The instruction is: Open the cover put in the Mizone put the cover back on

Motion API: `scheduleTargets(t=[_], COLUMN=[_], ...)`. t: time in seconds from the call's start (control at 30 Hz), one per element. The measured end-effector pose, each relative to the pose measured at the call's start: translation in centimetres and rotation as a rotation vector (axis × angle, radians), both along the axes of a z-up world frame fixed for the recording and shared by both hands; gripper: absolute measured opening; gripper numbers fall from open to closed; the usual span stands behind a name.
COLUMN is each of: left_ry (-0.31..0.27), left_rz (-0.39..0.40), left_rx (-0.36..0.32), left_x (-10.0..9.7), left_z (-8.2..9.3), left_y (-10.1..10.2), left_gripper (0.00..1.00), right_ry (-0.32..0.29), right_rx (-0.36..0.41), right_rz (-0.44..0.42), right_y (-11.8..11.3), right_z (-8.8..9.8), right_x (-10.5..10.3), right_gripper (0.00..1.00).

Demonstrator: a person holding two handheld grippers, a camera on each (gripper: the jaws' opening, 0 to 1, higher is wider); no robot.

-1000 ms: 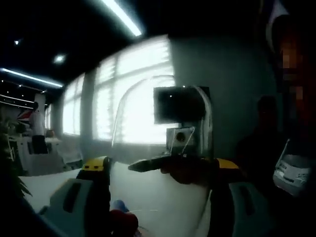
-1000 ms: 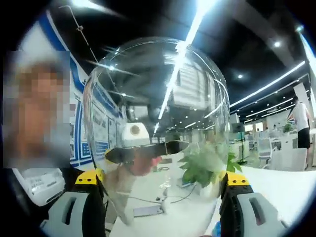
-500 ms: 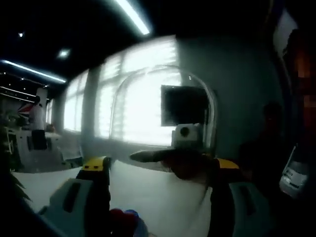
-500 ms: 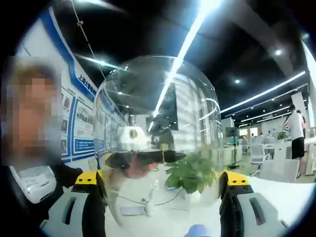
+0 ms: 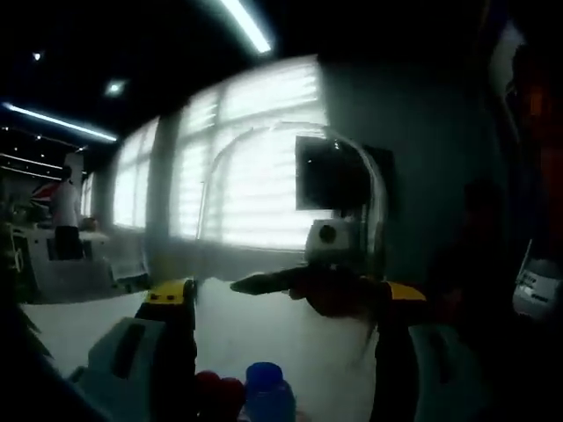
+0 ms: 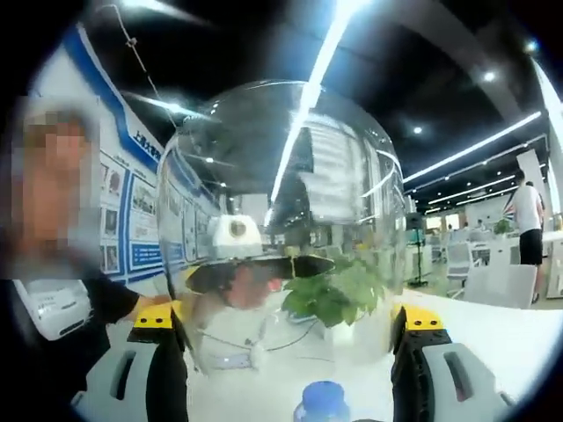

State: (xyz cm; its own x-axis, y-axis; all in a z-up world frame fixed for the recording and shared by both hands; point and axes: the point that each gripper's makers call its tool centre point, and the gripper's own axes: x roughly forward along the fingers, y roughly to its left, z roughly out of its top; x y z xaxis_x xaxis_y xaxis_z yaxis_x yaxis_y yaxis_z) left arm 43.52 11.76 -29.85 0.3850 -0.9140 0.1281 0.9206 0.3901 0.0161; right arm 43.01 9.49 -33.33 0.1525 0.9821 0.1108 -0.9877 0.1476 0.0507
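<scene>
**Q:** What surrounds the scene?

**A:** Office space, with long ceiling strip lights (image 6: 308,132), blue wall posters (image 6: 119,229) and a white table (image 6: 493,338) in the right gripper view. Bright blinded windows (image 5: 246,167) fill the far wall in the left gripper view, which is dim overall.

**Q:** Where is the cover?

**A:** A clear glass dome cover (image 6: 281,220) is held up off the table between the two grippers, one at each side. Seen through it are a leafy green plant (image 6: 339,294) and the opposite gripper.

**Q:** How are the grippers set?

**A:** The right gripper (image 6: 286,352) has its yellow-tipped jaws spread wide, with the dome's lower part between them; the jaws look pressed to its sides, though contact is hard to confirm. The left gripper (image 5: 281,325) points at the dome from the opposite side, jaws equally wide around it.

**Q:** And the Mizone?

**A:** A blue-capped Mizone bottle (image 6: 324,406) stands low between the jaws, under the raised dome. In the left gripper view something red (image 5: 215,391) sits just beside its cap
</scene>
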Motion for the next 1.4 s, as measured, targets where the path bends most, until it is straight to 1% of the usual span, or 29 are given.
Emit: scheduleTargets(t=[0.1,0.23,0.37,0.43,0.57,0.7,0.93,1.07,1.2,1.4], left_ry=[0.013,0.035,0.059,0.076,0.093,0.109,0.13,0.147,0.165,0.182], left_rz=[0.004,0.009,0.003,0.002,0.0,-0.006,-0.006,-0.005,-0.001,0.001], left_rx=[-0.003,0.003,0.019,0.026,0.042,0.056,0.061,0.066,0.067,0.092], left_x=[0.4,1.2,1.6,2.0,2.0,2.3,2.7,2.8,2.9,3.1], left_z=[-1.0,-2.0,-3.4,-4.4,-6.3,-7.6,-9.3,-10.6,-11.7,-13.7], left_y=[0.0,0.1,0.3,0.3,0.2,0.2,0.4,0.5,0.3,0.3], left_gripper=[0.69,0.69,0.69,0.69,0.69,0.69,0.69,0.69,0.69,0.69], right_ry=[0.027,0.046,0.045,0.05,0.055,0.065,0.075,0.077,0.092,0.102], right_rx=[0.005,0.013,-0.013,-0.026,-0.055,-0.08,-0.103,-0.121,-0.123,-0.144], right_rz=[0.009,0.009,-0.003,-0.006,-0.008,-0.011,-0.008,-0.01,-0.008,0.002], right_y=[0.0,0.1,0.2,0.2,0.2,0.2,0.4,0.5,0.3,0.4], right_z=[-1.1,-2.0,-3.1,-3.8,-5.5,-7.1,-8.5,-9.5,-10.8,-12.8], right_x=[0.4,0.9,1.3,1.5,1.8,2.2,2.6,2.6,2.5,2.7], right_gripper=[0.9,0.9,0.9,0.9,0.9,0.9,0.9,0.9,0.9,0.9])
